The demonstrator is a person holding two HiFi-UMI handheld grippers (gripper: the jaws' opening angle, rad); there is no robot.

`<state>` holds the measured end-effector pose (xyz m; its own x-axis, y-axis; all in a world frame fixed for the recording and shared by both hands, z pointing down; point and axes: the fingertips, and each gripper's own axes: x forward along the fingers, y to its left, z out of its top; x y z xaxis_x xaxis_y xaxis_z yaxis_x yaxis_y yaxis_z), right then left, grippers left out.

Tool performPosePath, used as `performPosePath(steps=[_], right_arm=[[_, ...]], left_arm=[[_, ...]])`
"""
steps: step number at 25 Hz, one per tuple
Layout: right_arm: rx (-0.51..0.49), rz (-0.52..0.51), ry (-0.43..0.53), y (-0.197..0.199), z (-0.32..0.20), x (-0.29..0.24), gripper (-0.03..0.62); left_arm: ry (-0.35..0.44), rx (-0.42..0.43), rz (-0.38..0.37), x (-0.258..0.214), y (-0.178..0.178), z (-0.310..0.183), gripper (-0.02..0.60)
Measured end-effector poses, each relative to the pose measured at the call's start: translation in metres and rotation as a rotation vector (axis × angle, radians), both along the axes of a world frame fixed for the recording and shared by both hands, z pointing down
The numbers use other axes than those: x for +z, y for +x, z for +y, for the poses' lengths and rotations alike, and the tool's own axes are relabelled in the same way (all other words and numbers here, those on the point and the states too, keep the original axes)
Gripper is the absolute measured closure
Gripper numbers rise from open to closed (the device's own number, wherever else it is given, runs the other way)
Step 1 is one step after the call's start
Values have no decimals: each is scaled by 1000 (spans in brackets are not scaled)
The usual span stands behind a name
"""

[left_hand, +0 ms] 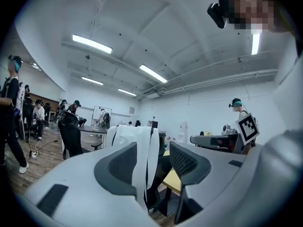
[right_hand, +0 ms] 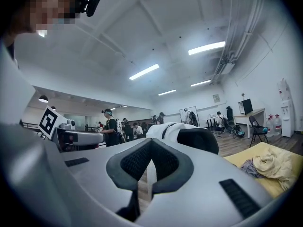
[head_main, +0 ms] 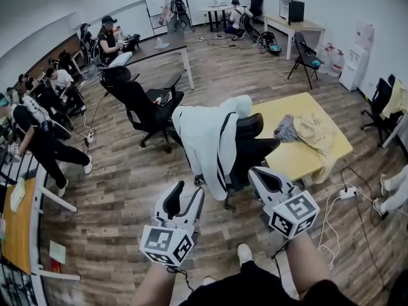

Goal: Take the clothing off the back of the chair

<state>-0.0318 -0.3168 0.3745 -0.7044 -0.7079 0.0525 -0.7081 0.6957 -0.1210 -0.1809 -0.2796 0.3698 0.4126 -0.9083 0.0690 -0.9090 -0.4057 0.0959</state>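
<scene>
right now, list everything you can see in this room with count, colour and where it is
jacket: one, white with black stripes, draped over the nearest chair's back
office chair: one, black, centre, under the jacket
second office chair: one, black, behind it to the left
table: one, yellow, right of that chair
clothes pile: one, grey and cream, on the table
folding chair: one, black, far right
water dispenser: one, white, right wall
people: several, left side and back
left gripper: one, white, jaws apart, empty
right gripper: one, white, jaws together, empty
</scene>
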Motion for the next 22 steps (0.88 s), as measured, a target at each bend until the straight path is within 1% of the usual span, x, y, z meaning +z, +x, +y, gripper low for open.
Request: performPosePath(steps=[5, 9, 15, 19, 22], right_arm=[[-19, -9, -3, 16, -31, 9, 580], [-36, -10, -3, 28, -54, 12, 580], [-68, 4, -11, 43, -81, 15, 580], [-89, 10, -20, 50, -97, 22, 580], [-104, 10, -33, 50, -106, 29, 580]], left_arm=[[7, -40, -33, 6, 14, -36, 290], [5, -63, -58, 10, 27, -64, 255], [1, -106, -142, 18, 44, -105, 170], [2, -134, -197, 25, 52, -131, 144], [-7, -148, -203, 30, 54, -147, 135]])
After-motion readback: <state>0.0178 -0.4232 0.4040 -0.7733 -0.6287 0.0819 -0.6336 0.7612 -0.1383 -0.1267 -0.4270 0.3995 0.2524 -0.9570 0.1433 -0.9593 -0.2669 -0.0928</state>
